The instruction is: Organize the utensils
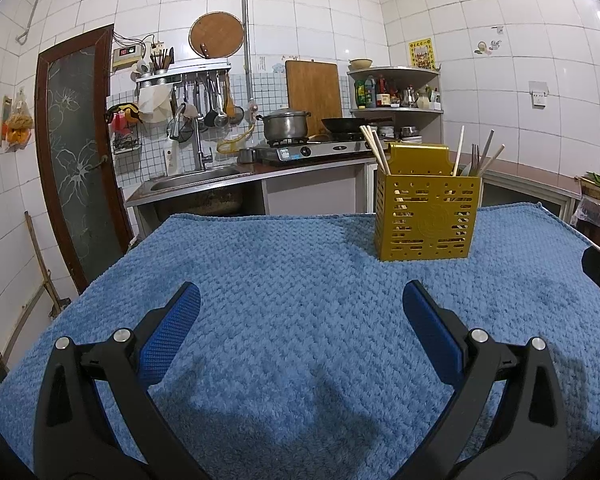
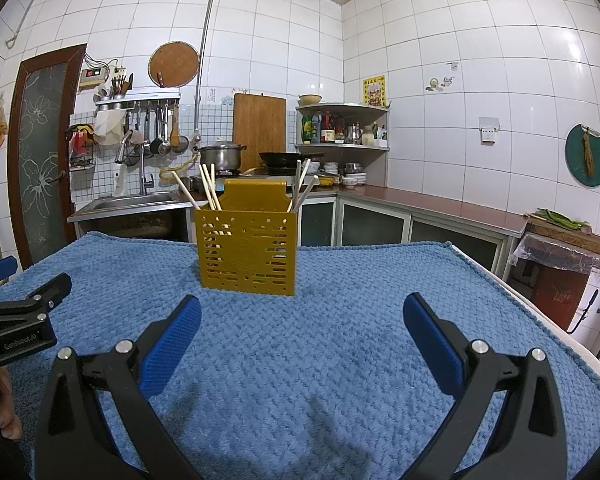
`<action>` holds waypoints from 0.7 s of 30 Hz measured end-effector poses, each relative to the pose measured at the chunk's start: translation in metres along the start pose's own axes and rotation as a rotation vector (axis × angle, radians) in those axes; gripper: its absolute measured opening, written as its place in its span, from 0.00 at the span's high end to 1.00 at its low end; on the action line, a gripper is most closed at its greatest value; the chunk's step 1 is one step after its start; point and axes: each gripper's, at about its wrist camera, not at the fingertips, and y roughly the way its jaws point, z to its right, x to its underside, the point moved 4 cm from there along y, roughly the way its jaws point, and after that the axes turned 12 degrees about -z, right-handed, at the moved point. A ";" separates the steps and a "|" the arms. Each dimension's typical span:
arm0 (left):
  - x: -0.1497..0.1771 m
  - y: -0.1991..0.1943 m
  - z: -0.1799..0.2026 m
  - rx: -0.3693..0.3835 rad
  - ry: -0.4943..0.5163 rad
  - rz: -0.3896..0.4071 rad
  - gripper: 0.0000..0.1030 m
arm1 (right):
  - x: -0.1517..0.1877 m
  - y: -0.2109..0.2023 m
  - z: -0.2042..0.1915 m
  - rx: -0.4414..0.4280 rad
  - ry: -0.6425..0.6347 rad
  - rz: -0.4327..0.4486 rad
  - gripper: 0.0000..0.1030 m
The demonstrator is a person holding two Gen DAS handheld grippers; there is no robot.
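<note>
A yellow slotted utensil holder stands upright on the blue towel, near its far edge. Wooden chopsticks lean in its left compartment. More chopsticks and a metal fork stick out of its right compartment. My left gripper is open and holds nothing, well short of the holder and left of it. My right gripper is open too, empty, with the holder ahead and slightly left. The left gripper's body shows at the left edge of the right wrist view.
Behind the table runs a kitchen counter with a sink, a gas stove with a pot and a wok. A corner shelf holds bottles. A dark door stands at left. A covered box sits right of the table.
</note>
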 end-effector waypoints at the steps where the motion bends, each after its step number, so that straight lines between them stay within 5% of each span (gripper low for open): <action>1: 0.000 0.001 0.000 0.000 0.000 -0.003 0.05 | 0.000 0.000 0.000 0.000 0.000 0.001 0.04; 21: 0.003 0.001 0.000 -0.004 -0.003 -0.010 0.05 | 0.001 0.003 0.001 0.000 -0.001 -0.003 0.04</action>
